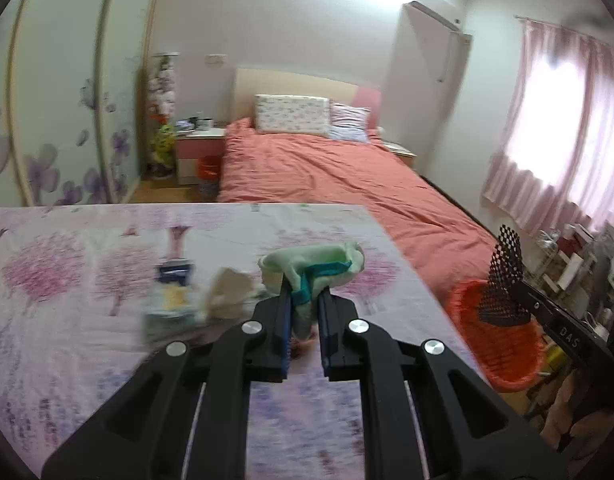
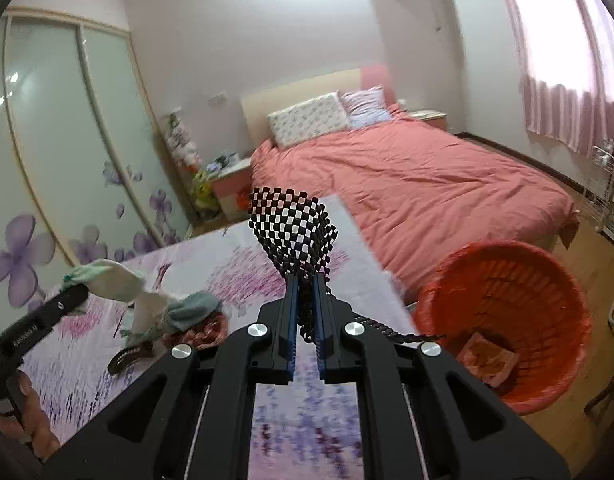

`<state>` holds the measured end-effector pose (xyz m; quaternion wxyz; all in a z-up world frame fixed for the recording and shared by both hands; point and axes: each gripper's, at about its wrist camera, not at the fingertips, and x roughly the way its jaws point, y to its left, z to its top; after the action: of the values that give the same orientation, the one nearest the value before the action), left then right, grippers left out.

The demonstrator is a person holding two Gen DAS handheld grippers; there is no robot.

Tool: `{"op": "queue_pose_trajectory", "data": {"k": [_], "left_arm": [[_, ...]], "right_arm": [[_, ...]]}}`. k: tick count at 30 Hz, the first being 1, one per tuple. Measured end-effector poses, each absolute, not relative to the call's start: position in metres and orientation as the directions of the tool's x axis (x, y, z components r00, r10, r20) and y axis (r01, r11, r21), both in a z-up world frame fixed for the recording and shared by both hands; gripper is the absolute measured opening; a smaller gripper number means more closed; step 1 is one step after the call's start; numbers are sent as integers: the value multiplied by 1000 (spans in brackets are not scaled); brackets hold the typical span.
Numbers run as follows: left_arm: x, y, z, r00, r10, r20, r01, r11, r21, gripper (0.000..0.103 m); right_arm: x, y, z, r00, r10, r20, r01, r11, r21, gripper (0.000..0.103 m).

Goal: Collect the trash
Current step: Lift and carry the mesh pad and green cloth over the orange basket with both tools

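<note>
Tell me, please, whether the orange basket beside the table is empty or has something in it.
Not empty: the orange basket holds one crumpled pinkish wrapper on its bottom; otherwise its bottom looks bare.

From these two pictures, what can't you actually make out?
- Left wrist view: the litter pile on the table is motion-blurred, so items can't be identified.
- Left wrist view: the orange basket has its inside hidden by the black-and-white net.
- Right wrist view: the dark strip is too small to name.

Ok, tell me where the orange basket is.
The orange basket sits on the floor at right in both views, between the floral-covered table and the pink bed.
</note>
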<state>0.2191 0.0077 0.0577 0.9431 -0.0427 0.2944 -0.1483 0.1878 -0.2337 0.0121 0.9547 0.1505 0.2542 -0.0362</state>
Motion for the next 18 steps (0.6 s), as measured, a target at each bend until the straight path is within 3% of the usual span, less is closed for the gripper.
{"op": "queue_pose_trajectory", "data": {"k": [8,18], "left_arm": [[216,-83,55,713,-447,-540,413,890,-191,12],[220,-205,34,585,-584,-563,593,782,-195,12]], "right_arm": [[163,-297,19,886,-98,-453,255,920,298,8],[159,-372,-10,862,-150,-483,363,849,385,8]]}}
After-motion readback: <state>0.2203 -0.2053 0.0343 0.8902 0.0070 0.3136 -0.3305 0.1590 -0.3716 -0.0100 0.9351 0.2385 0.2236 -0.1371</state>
